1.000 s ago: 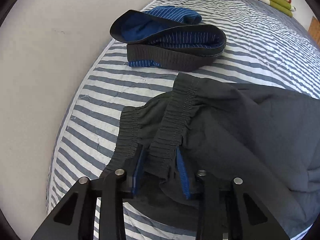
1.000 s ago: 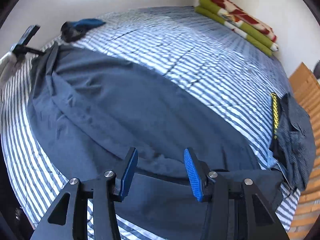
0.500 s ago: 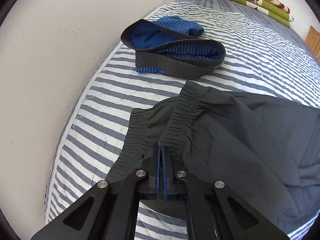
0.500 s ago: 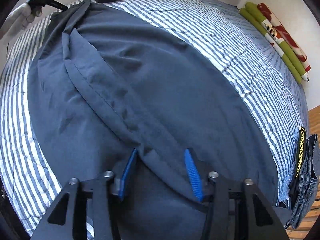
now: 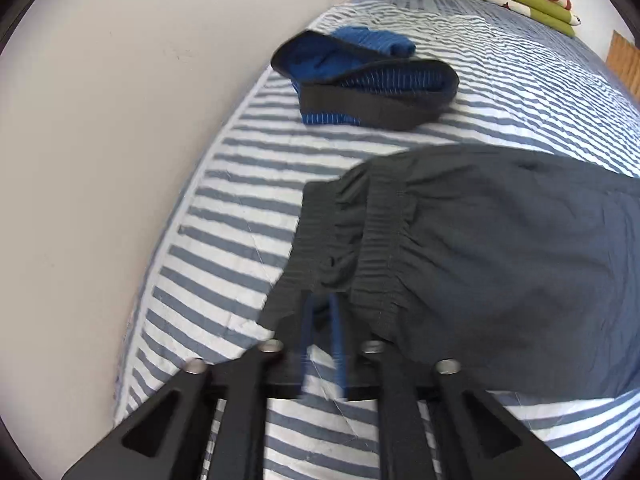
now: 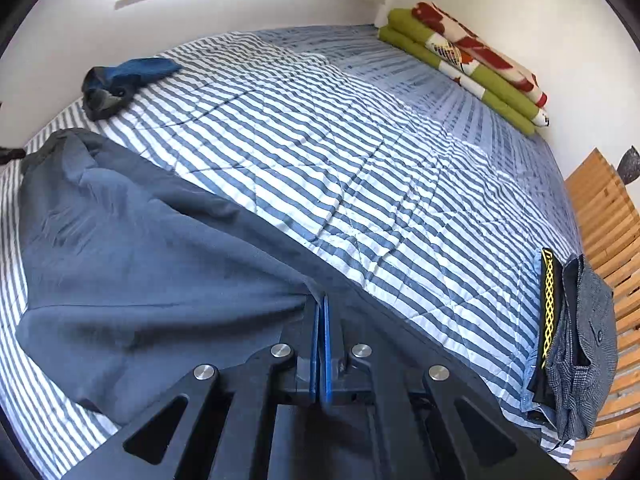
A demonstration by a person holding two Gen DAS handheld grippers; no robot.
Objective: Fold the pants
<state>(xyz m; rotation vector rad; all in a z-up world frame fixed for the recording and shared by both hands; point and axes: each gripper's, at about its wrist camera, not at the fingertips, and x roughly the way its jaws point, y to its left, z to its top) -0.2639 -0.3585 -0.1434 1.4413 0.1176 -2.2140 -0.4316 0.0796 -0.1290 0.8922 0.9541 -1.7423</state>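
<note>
Left wrist view shows the left gripper [image 5: 320,320] with a narrow gap between its blue fingers, blurred by motion, poised at the elastic waistband [image 5: 380,248] of the dark pants [image 5: 520,264]; half a second ago those fingers were pressed flat together on that band, so the hold looks to have loosened or let go, though the blur keeps me from saying whether any cloth is still caught. On the other side the change runs the opposite way: the right gripper [image 6: 321,308], spread wide above the cloth a moment ago, is now pressed together and pinching a gathered ridge of the pants [image 6: 140,264], with creases fanning out from the pinch. I judge this as the right side taking over to drag or fold the legs while the waist end is set down on the striped bed [image 5: 224,240]. Only the right wrist view reveals the folded green blanket [image 6: 460,64], the grey clothes [image 6: 584,344] at the bed's edge and the wooden slats [image 6: 608,208]; only the left shows the waistband's gathers and the blue shorts [image 5: 372,80] up close.
</note>
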